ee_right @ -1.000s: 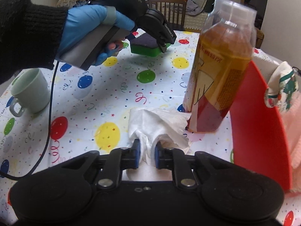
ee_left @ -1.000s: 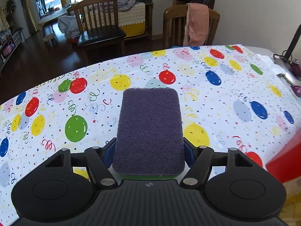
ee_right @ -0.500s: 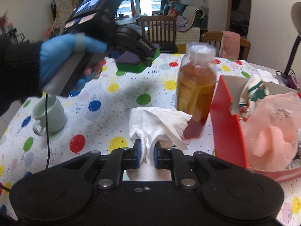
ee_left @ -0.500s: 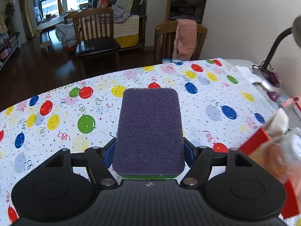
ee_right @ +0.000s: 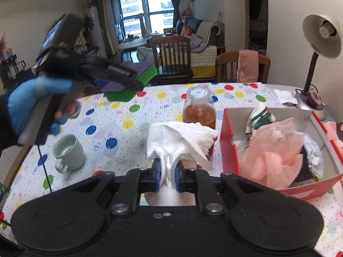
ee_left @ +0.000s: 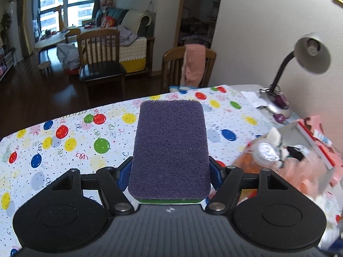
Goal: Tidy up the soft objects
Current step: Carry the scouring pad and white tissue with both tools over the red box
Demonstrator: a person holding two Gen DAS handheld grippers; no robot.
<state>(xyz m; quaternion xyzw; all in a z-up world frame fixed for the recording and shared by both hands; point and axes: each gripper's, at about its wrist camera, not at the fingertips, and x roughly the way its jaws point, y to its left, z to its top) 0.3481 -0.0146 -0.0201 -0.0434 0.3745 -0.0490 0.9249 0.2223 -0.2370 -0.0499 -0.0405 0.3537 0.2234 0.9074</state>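
My left gripper (ee_left: 170, 175) is shut on a purple-topped green sponge (ee_left: 169, 147) and holds it high above the balloon tablecloth (ee_left: 64, 137); the sponge (ee_right: 133, 81) and the left gripper (ee_right: 120, 79) also show in the right wrist view at the upper left. My right gripper (ee_right: 167, 175) is shut on a crumpled white tissue (ee_right: 180, 137), lifted above the table. A red box (ee_right: 230, 145) at the right holds a pink mesh puff (ee_right: 274, 150) and a patterned cloth (ee_right: 259, 117).
A bottle of amber liquid (ee_right: 199, 111) stands just behind the tissue, left of the box. A pale green mug (ee_right: 68, 152) sits at the left. A desk lamp (ee_right: 321, 38) stands at the far right. Chairs stand beyond the table's far edge.
Both grippers have risen well above the table with their loads. The left gripper has swung right, bringing the bottle and red box into its view.
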